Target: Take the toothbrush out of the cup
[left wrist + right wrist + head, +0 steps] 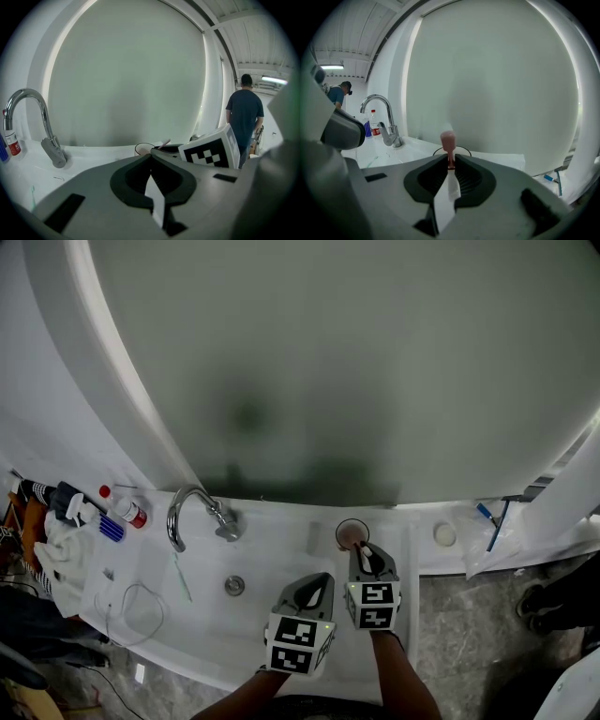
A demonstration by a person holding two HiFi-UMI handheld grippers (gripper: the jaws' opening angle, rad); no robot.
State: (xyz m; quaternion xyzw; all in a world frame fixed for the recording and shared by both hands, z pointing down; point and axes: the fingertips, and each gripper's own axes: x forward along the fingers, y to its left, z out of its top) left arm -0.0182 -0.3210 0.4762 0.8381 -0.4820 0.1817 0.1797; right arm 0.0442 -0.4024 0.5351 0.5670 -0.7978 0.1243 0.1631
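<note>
Here, the right gripper (450, 161) pinched the thin pink stem of the toothbrush (448, 139), which stood upright in the cup (352, 534) on the tabletop (417, 551), at two o'clock from the sink drain (234, 585). The left gripper (151, 157) hung shut and empty at the cup's seven o'clock. The toothbrush looked to be light, stiff, slick plastic, best held just below its top.

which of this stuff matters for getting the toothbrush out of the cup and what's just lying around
For the job: pink toothbrush, cup, right tool shut on the toothbrush stem.

Just lying about: faucet, red-capped bottle, white cloth. The left tool is shut and empty.
</note>
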